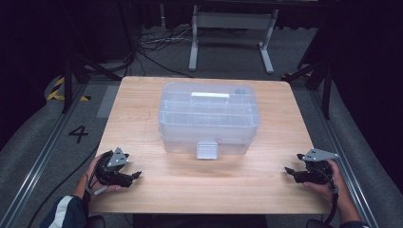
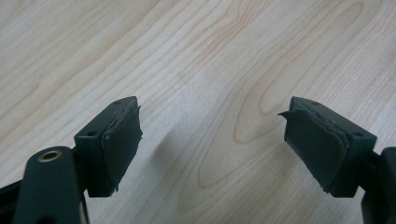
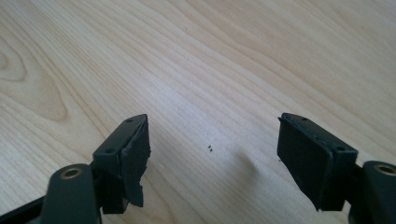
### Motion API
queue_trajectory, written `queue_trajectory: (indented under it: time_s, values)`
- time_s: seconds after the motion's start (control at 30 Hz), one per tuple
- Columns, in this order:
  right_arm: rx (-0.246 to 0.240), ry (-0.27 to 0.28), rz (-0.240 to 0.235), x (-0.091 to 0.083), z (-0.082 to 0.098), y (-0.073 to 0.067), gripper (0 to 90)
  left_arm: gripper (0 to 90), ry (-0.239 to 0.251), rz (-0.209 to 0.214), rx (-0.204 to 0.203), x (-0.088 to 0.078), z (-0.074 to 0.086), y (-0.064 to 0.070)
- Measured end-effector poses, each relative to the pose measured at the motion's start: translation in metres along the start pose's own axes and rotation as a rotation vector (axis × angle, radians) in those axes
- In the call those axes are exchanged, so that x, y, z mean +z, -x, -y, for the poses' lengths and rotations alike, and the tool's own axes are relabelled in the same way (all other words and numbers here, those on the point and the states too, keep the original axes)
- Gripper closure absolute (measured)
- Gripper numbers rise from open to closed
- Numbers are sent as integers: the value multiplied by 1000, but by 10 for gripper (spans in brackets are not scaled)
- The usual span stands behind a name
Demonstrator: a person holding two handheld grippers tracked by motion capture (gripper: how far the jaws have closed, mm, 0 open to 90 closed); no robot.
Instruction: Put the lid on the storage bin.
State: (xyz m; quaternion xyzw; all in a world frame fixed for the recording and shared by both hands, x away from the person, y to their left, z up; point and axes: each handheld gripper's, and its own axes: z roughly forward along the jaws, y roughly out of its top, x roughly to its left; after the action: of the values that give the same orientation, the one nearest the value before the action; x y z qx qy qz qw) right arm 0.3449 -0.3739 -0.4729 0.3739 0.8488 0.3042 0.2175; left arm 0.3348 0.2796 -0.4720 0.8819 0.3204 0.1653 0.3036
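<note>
Pale wooden table [image 1: 142, 118] lies under me, with grey floor and dark room beyond. My left gripper [image 1: 135, 175] sits low by the near left corner, its jaws spread wide with nothing but bare wood grain between them. My right gripper [image 1: 289, 171] sits by the near right edge, jaws equally wide and empty. Well ahead of both pairs of jaws and between them stands the clear plastic storage box [image 1: 209, 118], lid on, its white latch [image 1: 207, 150] facing me, untouched.
</note>
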Motion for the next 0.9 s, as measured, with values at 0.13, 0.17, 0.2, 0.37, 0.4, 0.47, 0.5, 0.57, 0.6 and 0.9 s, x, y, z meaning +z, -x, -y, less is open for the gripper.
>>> queue_trajectory:
  time_s: [0.13, 0.17, 0.2, 0.37, 0.4, 0.47, 0.5, 0.57, 0.6, 0.9]
  values:
    - [34, 8, -3, 1, 6, 1, 241, 195, 17, 21, -32, 2, 5, 0]
    - [53, 15, -4, 1, 8, 2, 237, 194, 21, 22, -39, 2, 6, -1]
    - [68, 21, -5, 1, 9, 2, 233, 191, 28, 27, -55, 2, 8, -2]
    - [149, 69, -28, 3, 18, 5, 208, 168, 56, 46, -110, 4, 14, -5]
    - [167, 70, -50, 4, 19, 7, 205, 168, 55, 47, -111, 4, 14, -5]
    - [168, 69, -51, 4, 19, 7, 199, 167, 55, 47, -111, 4, 14, -5]
    - [165, 69, -52, 4, 19, 7, 199, 167, 55, 48, -111, 4, 14, -5]
    - [165, 69, -51, 4, 19, 7, 198, 167, 53, 49, -112, 4, 14, -5]
    - [165, 69, -52, 4, 19, 7, 198, 166, 54, 49, -108, 4, 14, -5]
    - [165, 69, -51, 4, 20, 7, 198, 165, 53, 57, -113, 4, 14, -5]
